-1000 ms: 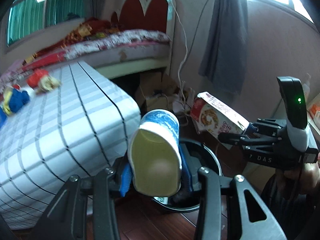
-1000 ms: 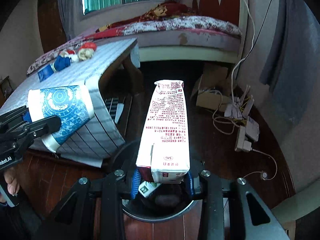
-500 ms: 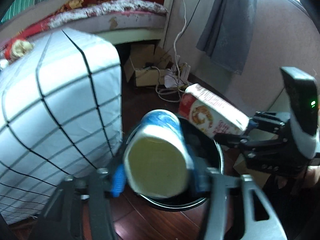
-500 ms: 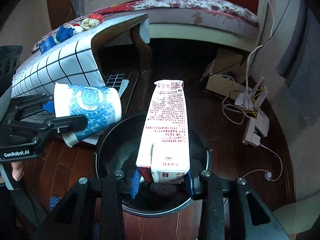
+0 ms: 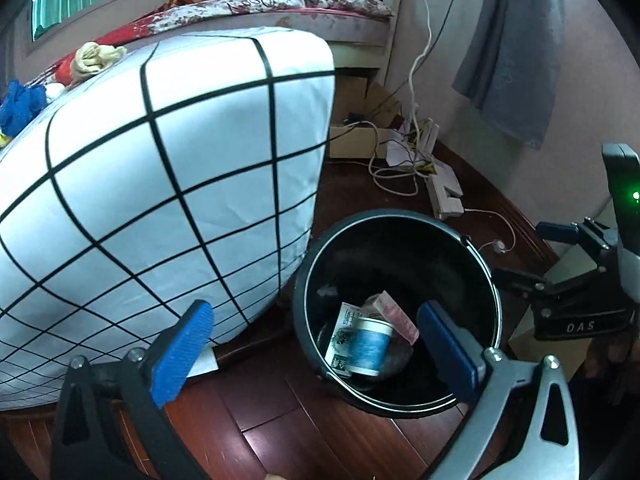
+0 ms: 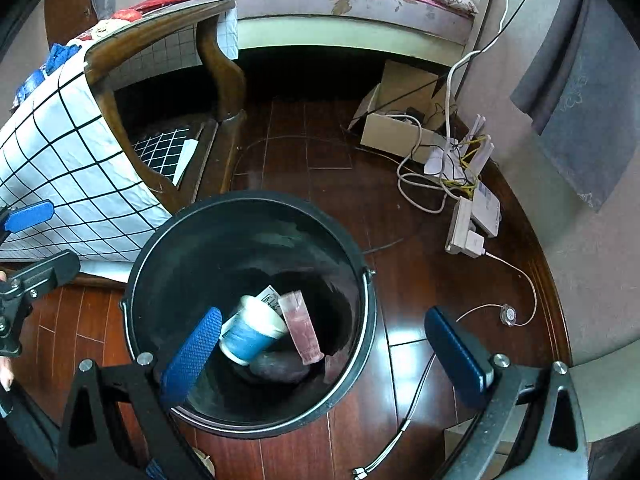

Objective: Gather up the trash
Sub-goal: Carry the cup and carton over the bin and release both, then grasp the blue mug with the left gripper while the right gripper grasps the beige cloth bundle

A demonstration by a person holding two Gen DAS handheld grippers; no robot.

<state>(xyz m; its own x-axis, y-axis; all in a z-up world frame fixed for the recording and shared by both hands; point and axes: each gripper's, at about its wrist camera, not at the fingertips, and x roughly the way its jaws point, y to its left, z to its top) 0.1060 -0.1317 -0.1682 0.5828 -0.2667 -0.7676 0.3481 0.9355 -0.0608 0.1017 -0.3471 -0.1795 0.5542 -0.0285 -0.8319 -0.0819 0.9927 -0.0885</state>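
- The big table with the white checked cloth [image 5: 160, 184] is standing on the left, and more small things [image 5: 24, 104] are lying on its far end.
- The black bin [image 6: 248, 316] is sitting on the dark wood floor [image 6: 400, 240], just beside the near corner of the table.
- The bin is lying right under both grippers, a bit below and in front of them.
- The left gripper [image 5: 316, 344] is opening wide, and nothing is sitting between its blue pads.
- The right gripper [image 6: 324, 348] is opening wide too, and nothing is sitting between its pads either.
- The blue and white cup [image 6: 252, 336] is lying on its side at the bottom of the bin.
- The pink carton [image 6: 300, 328] is lying just beside the cup on the right, touching it, with its long side pointing from far to near.
- A green and white packet [image 5: 342, 336] is peeking out from under the cup.
- I think the next trash is waiting on the table, off to the left and far, so the left gripper is the nearer one.
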